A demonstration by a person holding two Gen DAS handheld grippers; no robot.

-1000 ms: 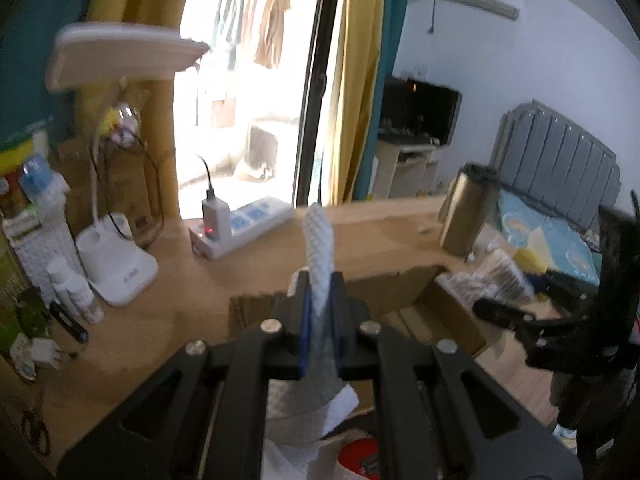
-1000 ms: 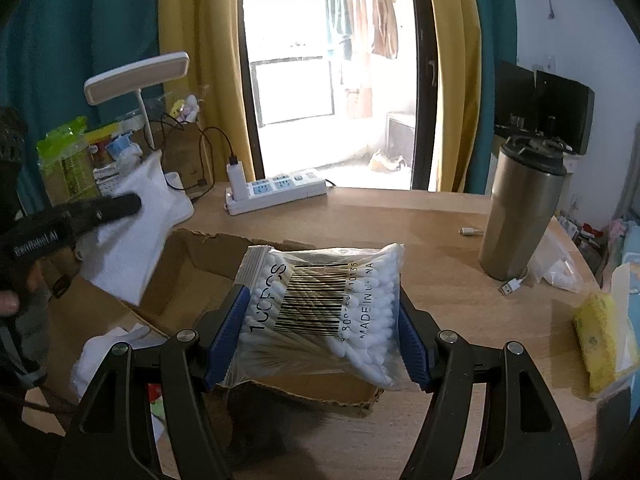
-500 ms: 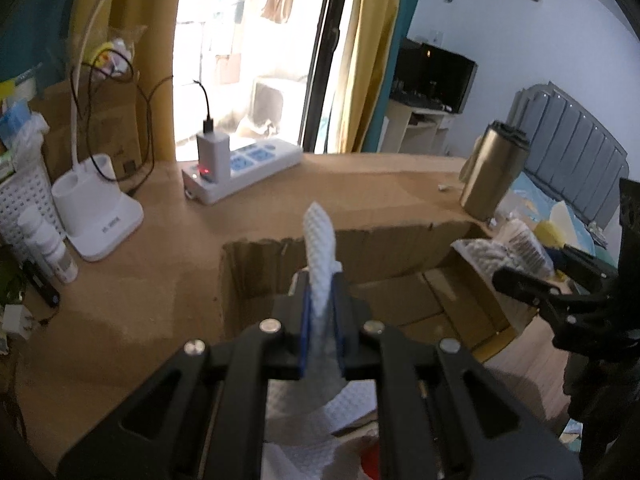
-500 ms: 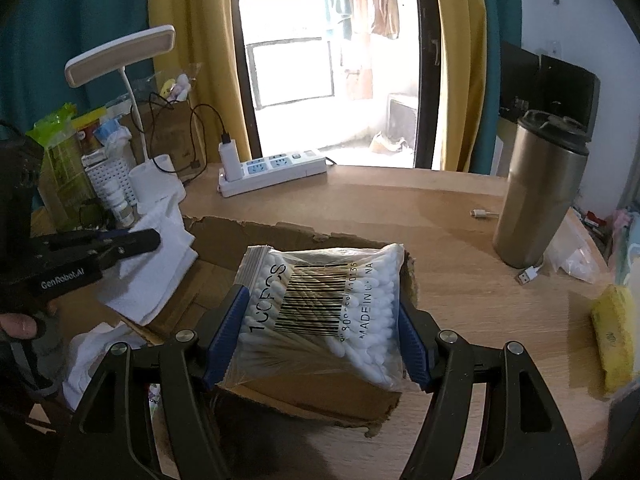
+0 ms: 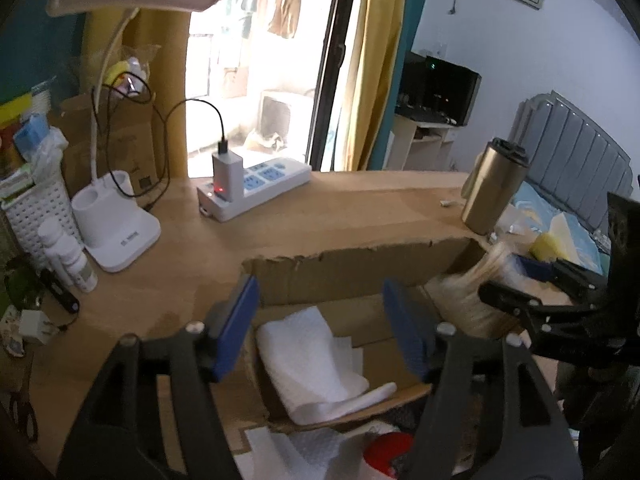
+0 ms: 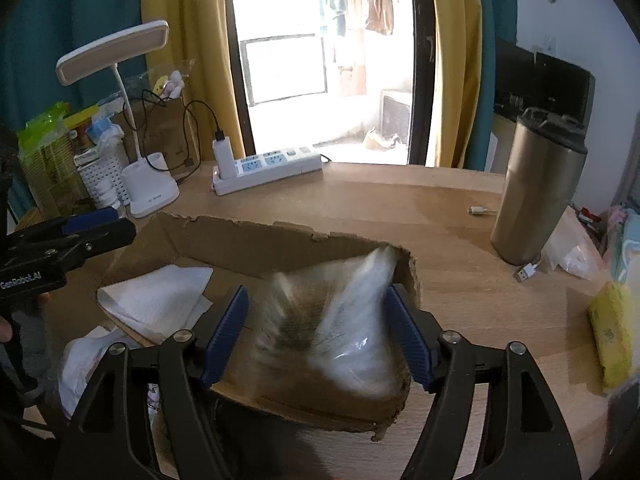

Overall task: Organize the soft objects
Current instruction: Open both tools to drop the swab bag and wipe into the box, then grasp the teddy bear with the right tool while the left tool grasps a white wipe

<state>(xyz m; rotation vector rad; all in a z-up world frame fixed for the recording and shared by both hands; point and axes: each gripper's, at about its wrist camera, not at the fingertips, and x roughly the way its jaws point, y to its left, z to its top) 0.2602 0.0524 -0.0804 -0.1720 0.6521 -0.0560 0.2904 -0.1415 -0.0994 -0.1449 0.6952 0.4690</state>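
Swab bag (image 6: 332, 320) motion-blurred betw. jaws, box (image 6: 256, 240) near edge cut off

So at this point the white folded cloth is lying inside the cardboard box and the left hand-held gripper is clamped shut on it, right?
Not quite. The white folded cloth does lie inside the cardboard box, but the left hand-held gripper is not shut on it: its jaws have just been opening and stand wide apart, nothing pressed between the pads. The left wrist view shows this.
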